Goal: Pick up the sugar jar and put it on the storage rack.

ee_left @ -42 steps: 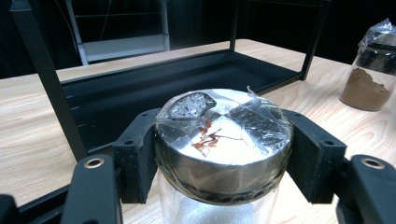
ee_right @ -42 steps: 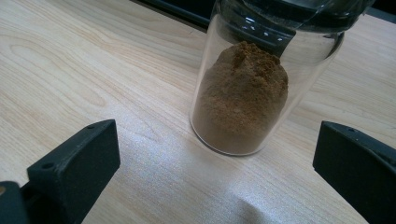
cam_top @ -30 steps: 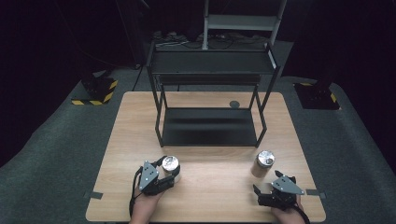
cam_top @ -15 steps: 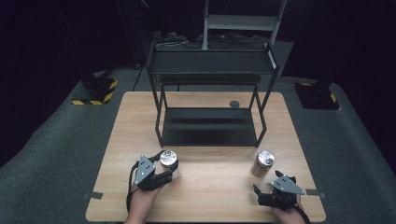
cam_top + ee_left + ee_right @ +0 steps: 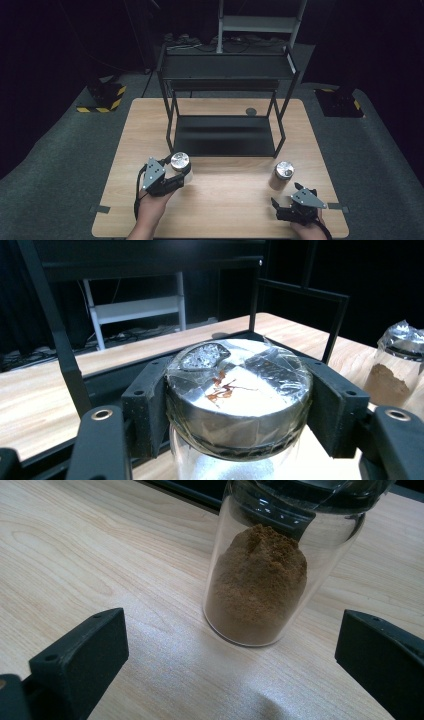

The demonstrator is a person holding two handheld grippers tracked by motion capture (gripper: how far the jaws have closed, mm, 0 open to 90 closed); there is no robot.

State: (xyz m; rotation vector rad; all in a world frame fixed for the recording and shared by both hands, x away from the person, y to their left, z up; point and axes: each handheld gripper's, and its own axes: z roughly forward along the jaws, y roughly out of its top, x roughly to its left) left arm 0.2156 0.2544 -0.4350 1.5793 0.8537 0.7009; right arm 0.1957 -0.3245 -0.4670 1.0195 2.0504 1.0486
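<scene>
Black two-tier metal rack [image 5: 226,125] at the middle of the pale wooden table [image 5: 220,210]. Just before its front left corner, upright clear glass jar with foil-wrapped metal lid [image 5: 180,161], clamped at the lid by left gripper [image 5: 172,175]. Near the right: brown-powder glass jar [image 5: 282,175], upright, straight ahead of right gripper [image 5: 282,207], jaws wide, not touching.

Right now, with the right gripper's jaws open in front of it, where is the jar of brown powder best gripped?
Grip the jar of brown powder on its straight glass wall below the lid, coming in level from the person's side. It stands upright on the table, and the right gripper already faces it, jaws open wider than the jar.
</scene>
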